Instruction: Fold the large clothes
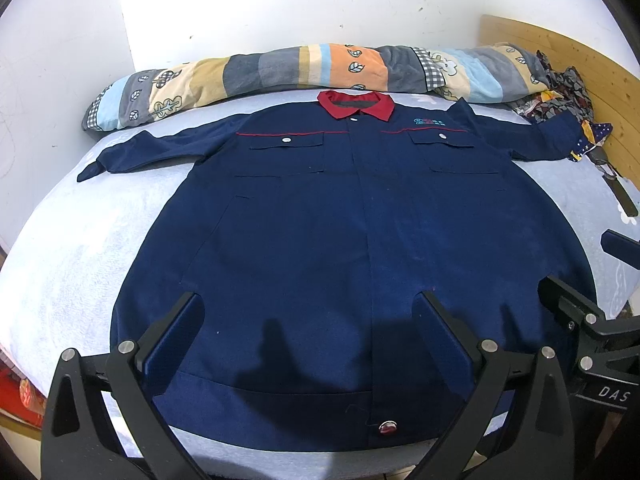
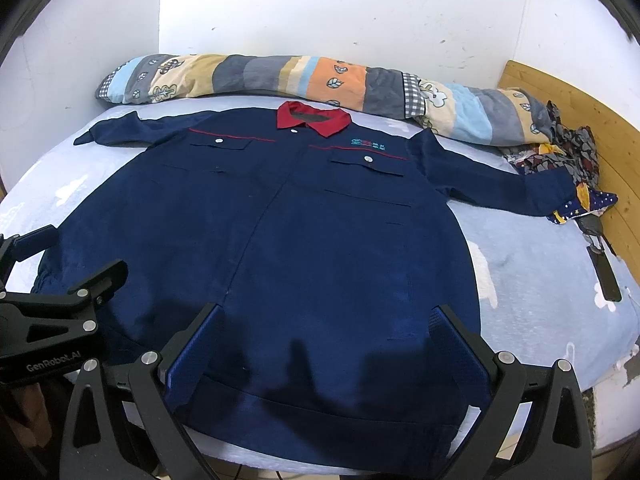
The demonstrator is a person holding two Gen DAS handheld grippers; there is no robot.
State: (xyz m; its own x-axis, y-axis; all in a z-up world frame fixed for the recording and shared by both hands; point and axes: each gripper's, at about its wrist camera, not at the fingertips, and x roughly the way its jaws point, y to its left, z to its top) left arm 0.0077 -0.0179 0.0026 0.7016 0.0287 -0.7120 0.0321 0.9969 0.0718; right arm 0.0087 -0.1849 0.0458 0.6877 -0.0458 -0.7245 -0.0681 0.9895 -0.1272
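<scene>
You've got one navy jacket (image 1: 340,216) spread flat on the bed (image 1: 80,248), two chest pockets, one rolled blanket (image 1: 280,70) behind it. Both your left gripper (image 1: 308,308) and right gripper (image 2: 326,320) hover spread wide, holding nothing.

Jacket (image 1: 320,220): navy woven cloth, matt, smooth; red cloth collar (image 1: 355,105); shiny pale snap buttons.
Bed cover (image 1: 80,248): pale blue fleece, soft and nubbly.
Rolled quilt (image 1: 280,68) at the bed's far edge: plush patchwork cloth.
Headboard (image 1: 592,60): bare light wood, matt grain.
Left hand-held gripper (image 1: 308,336): matt black plastic, blue textured pads, bright metal screws.
Wall (image 1: 280,0): white, scuffed.
</scene>
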